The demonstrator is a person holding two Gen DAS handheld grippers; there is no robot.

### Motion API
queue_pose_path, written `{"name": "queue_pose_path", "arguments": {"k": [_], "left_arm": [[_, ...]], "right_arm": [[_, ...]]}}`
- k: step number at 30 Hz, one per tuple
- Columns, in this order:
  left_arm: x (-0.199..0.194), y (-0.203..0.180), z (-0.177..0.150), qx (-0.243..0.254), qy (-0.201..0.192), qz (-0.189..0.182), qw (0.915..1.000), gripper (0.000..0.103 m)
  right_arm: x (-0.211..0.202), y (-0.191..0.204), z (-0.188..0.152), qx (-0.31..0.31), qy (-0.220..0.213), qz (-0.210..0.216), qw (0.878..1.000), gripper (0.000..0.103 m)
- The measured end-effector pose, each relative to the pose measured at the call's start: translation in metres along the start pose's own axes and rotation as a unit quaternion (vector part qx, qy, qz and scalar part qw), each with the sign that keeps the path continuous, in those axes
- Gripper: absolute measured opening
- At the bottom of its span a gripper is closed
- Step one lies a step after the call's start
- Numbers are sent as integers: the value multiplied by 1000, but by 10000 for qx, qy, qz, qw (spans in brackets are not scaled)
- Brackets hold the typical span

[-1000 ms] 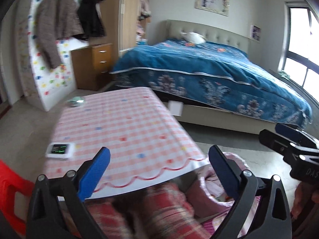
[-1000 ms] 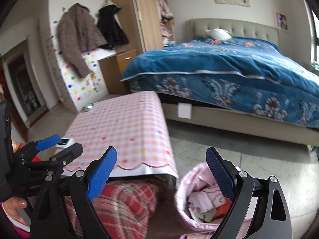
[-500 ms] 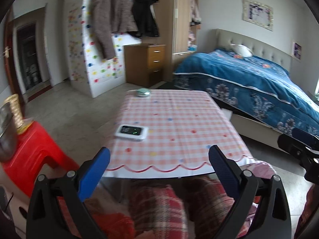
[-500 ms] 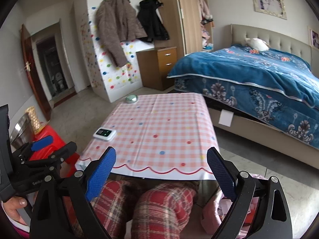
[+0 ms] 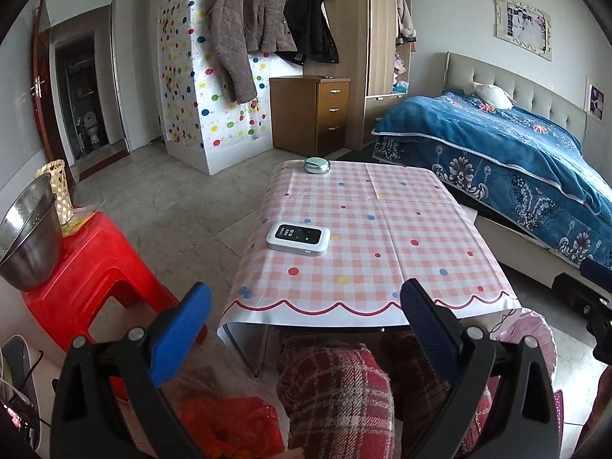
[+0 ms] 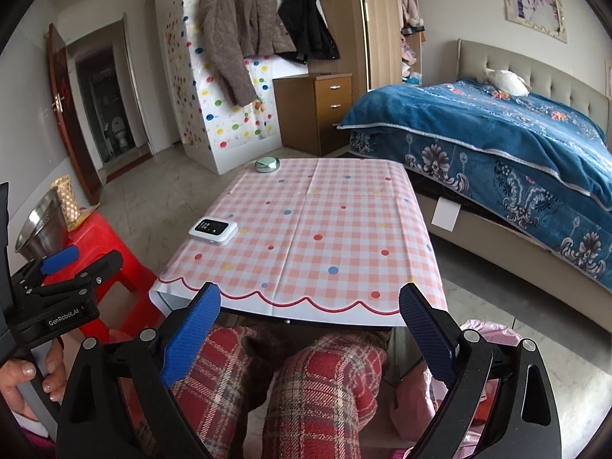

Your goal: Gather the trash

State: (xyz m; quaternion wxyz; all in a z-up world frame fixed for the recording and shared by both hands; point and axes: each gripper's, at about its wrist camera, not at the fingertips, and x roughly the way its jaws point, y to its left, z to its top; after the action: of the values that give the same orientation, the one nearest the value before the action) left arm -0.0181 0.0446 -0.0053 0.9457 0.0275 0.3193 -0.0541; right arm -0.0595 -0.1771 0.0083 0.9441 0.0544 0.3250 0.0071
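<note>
On the low table with pink checked cloth: white pocket device near the left edge, small green round case at the far left corner. Below the near right corner, on the floor: pink-lined trash bin, partly hidden, contents not readable. Left gripper above plaid-trousered knees, blue pads spread wide, nothing between. Right gripper likewise gaping wide, holding nothing, facing the table's near edge. Left of the table: red plastic stool carrying a steel bowl; orange bag on the floor beside the knees. Beyond: bed with blue cover
</note>
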Motion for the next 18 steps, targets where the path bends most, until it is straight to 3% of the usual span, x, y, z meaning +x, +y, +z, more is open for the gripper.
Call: {"name": "queue_pose_path", "arguments": {"k": [18], "left_arm": [[3, -7, 0, 22, 40, -17, 10000, 96]], "right_arm": [[4, -19, -7, 86, 34, -19, 10000, 93]]}}
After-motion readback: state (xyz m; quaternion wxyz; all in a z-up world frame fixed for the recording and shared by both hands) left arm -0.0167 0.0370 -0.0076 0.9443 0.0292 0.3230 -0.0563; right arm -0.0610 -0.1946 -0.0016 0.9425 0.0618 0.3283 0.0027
